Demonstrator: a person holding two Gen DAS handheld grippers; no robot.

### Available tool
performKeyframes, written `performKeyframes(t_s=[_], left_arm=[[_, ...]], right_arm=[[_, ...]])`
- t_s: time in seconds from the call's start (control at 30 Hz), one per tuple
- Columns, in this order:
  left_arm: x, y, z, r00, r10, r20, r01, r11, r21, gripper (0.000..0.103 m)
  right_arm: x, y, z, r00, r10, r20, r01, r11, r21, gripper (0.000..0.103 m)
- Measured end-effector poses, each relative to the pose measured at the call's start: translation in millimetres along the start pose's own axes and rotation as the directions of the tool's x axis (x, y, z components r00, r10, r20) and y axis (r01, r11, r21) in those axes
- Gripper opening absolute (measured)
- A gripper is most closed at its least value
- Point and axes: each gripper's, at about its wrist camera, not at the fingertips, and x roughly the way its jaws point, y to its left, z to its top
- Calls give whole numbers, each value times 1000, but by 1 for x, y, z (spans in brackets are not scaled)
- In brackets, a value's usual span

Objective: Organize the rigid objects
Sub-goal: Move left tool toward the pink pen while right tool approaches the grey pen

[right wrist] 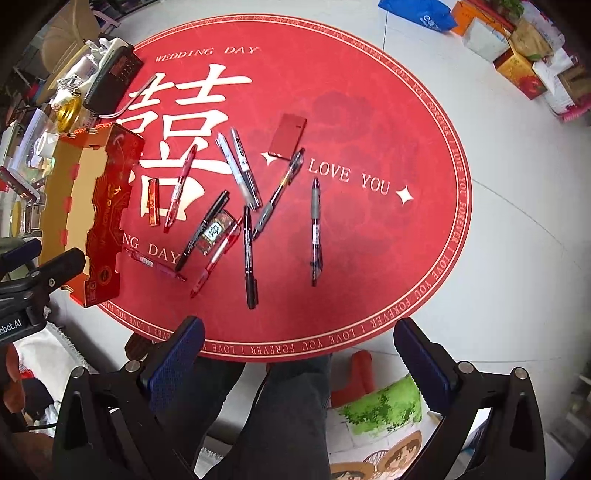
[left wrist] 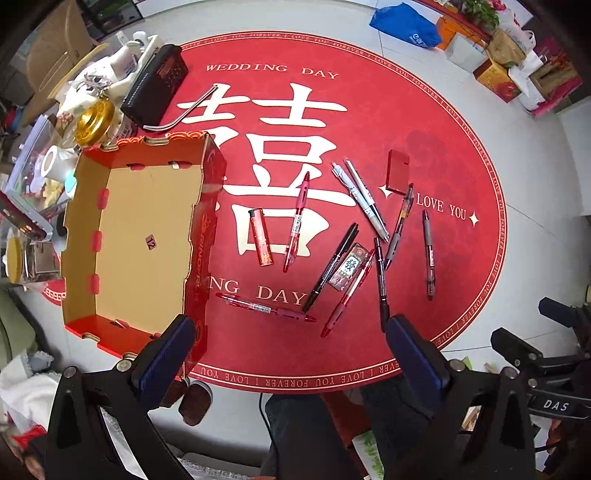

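Note:
Several pens lie scattered on a round red mat, among them a red pen, a black marker and a grey-grip pen. Among them lie a red lighter, a small clear lighter and a flat red case. An empty red cardboard tray stands left of them. My left gripper hangs open above the mat's near edge. My right gripper is open too, holding nothing.
Clutter sits behind the tray: a black box, a gold-lidded jar, a tape roll and a bent metal straw. Boxes and a blue bag stand far right. A person's dark trousers show below.

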Motion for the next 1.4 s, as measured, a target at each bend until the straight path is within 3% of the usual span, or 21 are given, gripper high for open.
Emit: performKeyframes(t_s=[0.4, 0.77, 1.1, 1.4], left_arm=[[15, -14, 8, 1000, 27, 8, -27, 998, 57, 103], [76, -38, 22, 997, 75, -1, -75, 992, 100, 103], [123, -38, 45, 982, 121, 146, -138, 984, 116, 103], [164, -34, 61, 982, 101, 162, -123, 983, 134, 103]], right_arm=[[13, -11, -5, 1000, 2, -10, -2, 999, 46, 103], [68, -35, 7, 1000, 22, 0, -21, 987, 161, 103], [113, -34, 33, 998, 4, 65, -13, 991, 135, 103], [139, -27, 56, 996, -6, 87, -6, 990, 138, 103]])
